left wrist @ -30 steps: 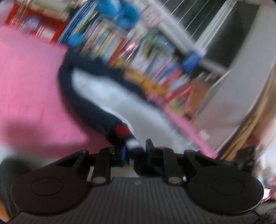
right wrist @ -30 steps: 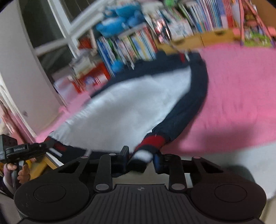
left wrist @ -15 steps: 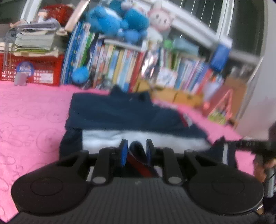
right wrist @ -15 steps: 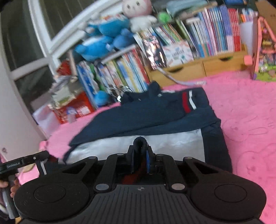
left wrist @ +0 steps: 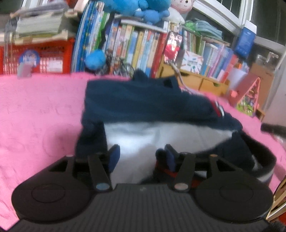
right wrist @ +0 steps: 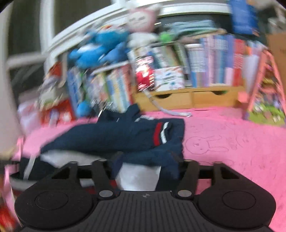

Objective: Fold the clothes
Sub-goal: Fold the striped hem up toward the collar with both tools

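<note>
Book row (left wrist: 143, 46) and blue plush (left wrist: 135, 7) beyond. Navy jacket (left wrist: 143, 105) (white lining up) on pink blanket (left wrist: 39, 110), directly ahead. Left gripper (left wrist: 142, 155), right gripper (right wrist: 145, 166): level, jaws apart.

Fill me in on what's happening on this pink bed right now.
A person holding a gripper in each hand is folding a navy jacket with a white lining on the pink blanket. The left gripper and right gripper are both open over the near edge, gripping nothing. The jacket lies partly folded, its red-and-white striped sleeve across the top, in front of a crowded bookshelf.
</note>
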`<state>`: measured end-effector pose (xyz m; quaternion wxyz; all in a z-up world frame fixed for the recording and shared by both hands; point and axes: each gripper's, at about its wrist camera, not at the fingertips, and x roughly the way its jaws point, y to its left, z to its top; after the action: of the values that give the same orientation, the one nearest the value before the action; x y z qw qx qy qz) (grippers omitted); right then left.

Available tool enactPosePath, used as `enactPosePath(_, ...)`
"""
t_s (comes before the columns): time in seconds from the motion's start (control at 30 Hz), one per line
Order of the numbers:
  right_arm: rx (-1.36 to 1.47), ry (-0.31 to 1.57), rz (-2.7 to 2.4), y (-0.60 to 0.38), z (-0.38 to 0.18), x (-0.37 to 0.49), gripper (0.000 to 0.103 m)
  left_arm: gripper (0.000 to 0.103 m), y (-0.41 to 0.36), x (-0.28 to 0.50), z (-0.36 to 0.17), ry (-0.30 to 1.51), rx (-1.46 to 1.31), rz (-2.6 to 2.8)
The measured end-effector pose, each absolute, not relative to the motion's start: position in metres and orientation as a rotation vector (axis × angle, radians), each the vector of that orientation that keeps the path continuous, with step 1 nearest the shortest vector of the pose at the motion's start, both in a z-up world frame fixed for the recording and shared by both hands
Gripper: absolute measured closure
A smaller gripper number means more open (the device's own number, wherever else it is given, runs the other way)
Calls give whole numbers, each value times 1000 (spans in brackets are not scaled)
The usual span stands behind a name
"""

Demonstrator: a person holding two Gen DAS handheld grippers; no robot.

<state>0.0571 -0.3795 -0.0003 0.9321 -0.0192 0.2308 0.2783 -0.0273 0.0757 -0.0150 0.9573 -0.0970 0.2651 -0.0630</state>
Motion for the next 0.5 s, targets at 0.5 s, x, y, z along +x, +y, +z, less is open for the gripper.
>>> enactPosePath(0.5, -228, 670, 818, -293, -50, 70, 24, 22, 42, -56, -23, 592, 245, -458)
